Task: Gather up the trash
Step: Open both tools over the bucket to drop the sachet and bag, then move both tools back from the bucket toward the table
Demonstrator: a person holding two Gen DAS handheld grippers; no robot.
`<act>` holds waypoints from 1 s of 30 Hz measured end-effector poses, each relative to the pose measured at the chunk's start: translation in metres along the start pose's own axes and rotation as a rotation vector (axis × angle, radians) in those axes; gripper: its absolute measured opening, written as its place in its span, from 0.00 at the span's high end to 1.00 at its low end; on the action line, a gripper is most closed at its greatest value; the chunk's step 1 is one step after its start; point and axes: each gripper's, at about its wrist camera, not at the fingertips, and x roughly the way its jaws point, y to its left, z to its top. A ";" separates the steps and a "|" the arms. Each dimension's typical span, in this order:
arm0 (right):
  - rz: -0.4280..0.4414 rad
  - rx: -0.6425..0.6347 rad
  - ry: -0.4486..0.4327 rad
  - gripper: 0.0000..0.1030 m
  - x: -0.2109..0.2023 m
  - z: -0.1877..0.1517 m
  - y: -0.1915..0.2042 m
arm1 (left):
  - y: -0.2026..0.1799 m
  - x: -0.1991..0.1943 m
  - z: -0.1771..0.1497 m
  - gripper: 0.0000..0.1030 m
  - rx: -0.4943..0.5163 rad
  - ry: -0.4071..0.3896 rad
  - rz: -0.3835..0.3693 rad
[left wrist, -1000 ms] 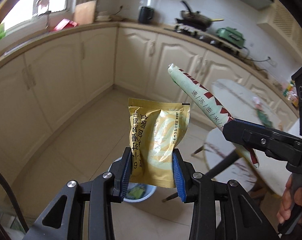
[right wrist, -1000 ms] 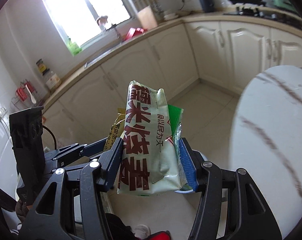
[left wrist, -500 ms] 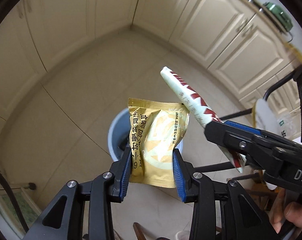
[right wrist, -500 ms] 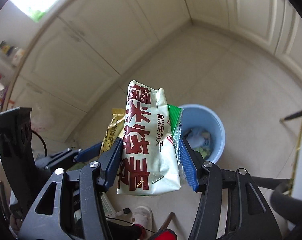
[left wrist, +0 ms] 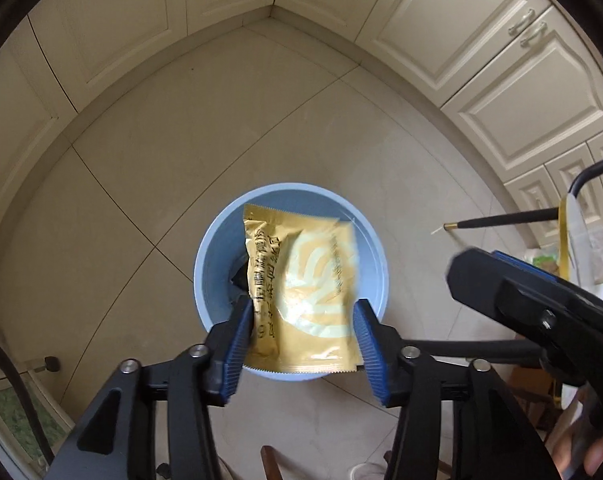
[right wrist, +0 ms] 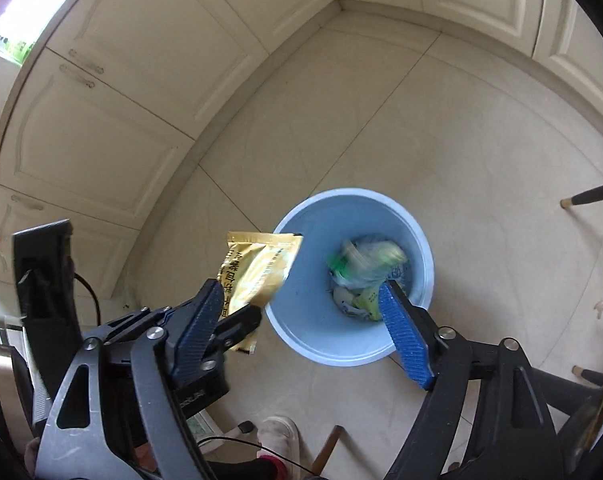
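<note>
Nearest to us in the left wrist view, the left gripper [left wrist: 303, 332] has just been spreading its jaws. The gold packet [left wrist: 301, 292] hangs between the blue pads, the left pad close against its edge and the right pad just clear of it, so we read it as let go; its motion blur fits that. In the right wrist view the same gold packet [right wrist: 257, 276] juts up and to the right from the left gripper [right wrist: 237, 316], its top corner over the bin's near-left rim.

The right gripper [right wrist: 301, 328] has also just been opening, and its jaws stand wide with nothing between them. A shoe [right wrist: 279, 436] shows on the floor below it. In the left wrist view the right gripper [left wrist: 513, 292] sits at the right, with a hand [left wrist: 581, 452] on its handle at the lower right corner.

Beyond both tools stands the blue bin [right wrist: 297, 320] on the tiled floor [right wrist: 481, 140]. Inside it a white and green packet [right wrist: 365, 264], blurred, lies over other wrappers. In the left wrist view the blue bin [left wrist: 209, 260] is right under the gold packet.

Farthest off, cream cabinets [left wrist: 461, 40] line the walls, and a black table leg [left wrist: 501, 222] reaches in from the right.
</note>
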 end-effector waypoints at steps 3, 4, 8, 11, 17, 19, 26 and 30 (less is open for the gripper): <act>-0.005 -0.002 0.002 0.23 -0.006 0.002 0.002 | -0.011 -0.012 0.005 0.39 -0.010 -0.019 0.013; 0.001 -0.007 0.000 0.23 -0.009 -0.001 0.004 | -0.015 -0.014 0.015 0.38 -0.012 -0.031 0.021; 0.011 -0.026 -0.021 0.23 -0.022 -0.001 0.015 | -0.029 -0.052 0.009 0.38 -0.047 -0.079 0.040; 0.024 -0.055 -0.051 0.23 -0.041 -0.002 0.030 | -0.047 -0.090 -0.003 0.38 -0.073 -0.151 0.078; 0.014 -0.175 -0.173 0.22 -0.107 -0.014 0.089 | -0.055 -0.194 -0.049 0.35 -0.118 -0.334 0.162; -0.006 -0.231 -0.241 0.21 -0.140 -0.023 0.109 | -0.065 -0.234 -0.066 0.32 -0.112 -0.418 0.198; -0.088 -0.364 -0.512 0.01 -0.274 -0.071 0.161 | -0.130 -0.345 -0.139 0.18 -0.056 -0.684 0.243; -0.138 -0.411 -0.648 0.00 -0.349 -0.110 0.177 | -0.187 -0.384 -0.195 0.08 -0.016 -0.837 0.229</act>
